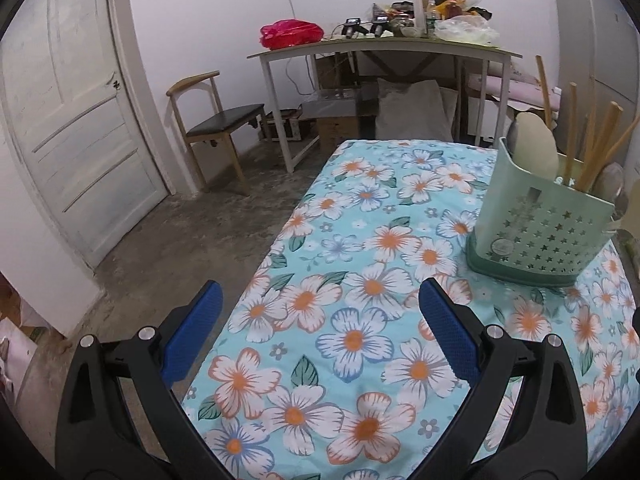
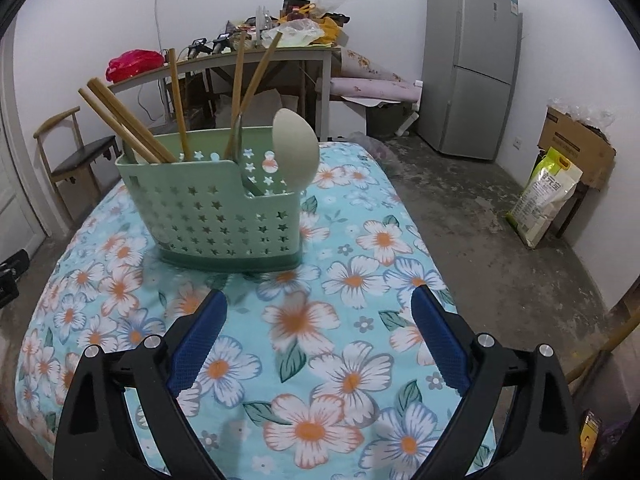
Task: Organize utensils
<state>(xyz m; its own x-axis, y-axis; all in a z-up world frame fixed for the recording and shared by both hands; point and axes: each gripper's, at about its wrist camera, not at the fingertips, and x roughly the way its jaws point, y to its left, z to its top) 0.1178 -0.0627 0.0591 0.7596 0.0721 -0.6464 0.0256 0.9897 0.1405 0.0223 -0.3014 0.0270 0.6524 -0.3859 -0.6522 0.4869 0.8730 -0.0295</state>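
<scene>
A pale green utensil basket (image 2: 224, 216) with star-shaped holes stands on the floral tablecloth (image 2: 320, 320). Wooden chopsticks (image 2: 124, 122), a metal-necked utensil and a cream spoon (image 2: 295, 150) stick up out of it. My right gripper (image 2: 320, 300) hovers over the cloth in front of the basket, jaws wide apart with nothing between them. In the left wrist view the same basket (image 1: 536, 232) sits at the right, with the spoon (image 1: 534, 150) and chopsticks (image 1: 600, 148) in it. My left gripper (image 1: 320, 292) hangs open and empty above the table's left edge, well left of the basket.
A grey desk (image 1: 384, 46) loaded with clutter and a red bag (image 1: 292, 34) stands against the far wall. A wooden chair (image 1: 216, 120) and a white door (image 1: 76, 120) are at the left. A fridge (image 2: 476, 60), a cardboard box (image 2: 576, 140) and a rice bag (image 2: 544, 196) stand at the right.
</scene>
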